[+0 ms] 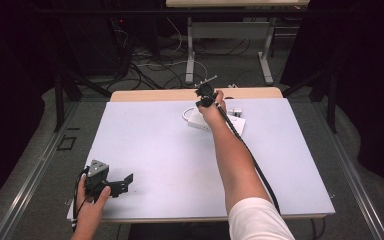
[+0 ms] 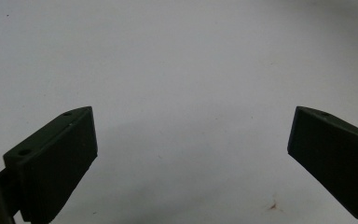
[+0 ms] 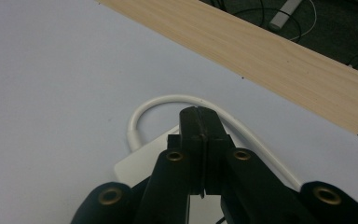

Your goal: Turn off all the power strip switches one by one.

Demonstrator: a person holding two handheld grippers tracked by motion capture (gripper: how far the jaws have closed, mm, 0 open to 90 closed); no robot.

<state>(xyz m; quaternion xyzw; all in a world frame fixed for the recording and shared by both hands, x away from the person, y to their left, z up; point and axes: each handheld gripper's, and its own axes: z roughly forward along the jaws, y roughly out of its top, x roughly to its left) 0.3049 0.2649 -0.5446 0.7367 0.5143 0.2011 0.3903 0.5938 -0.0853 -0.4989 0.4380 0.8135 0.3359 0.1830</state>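
The right gripper (image 3: 199,116) is clenched empty above the white power strip (image 1: 200,121) far across, probably to press it; the left gripper (image 1: 121,183) rests released near left.

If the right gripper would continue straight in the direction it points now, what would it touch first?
Probably the white cable looping from the white box: it curves right past the right gripper, whose fingers are shut together. Depth is unclear, so it might pass just over the cable to the white table cover.
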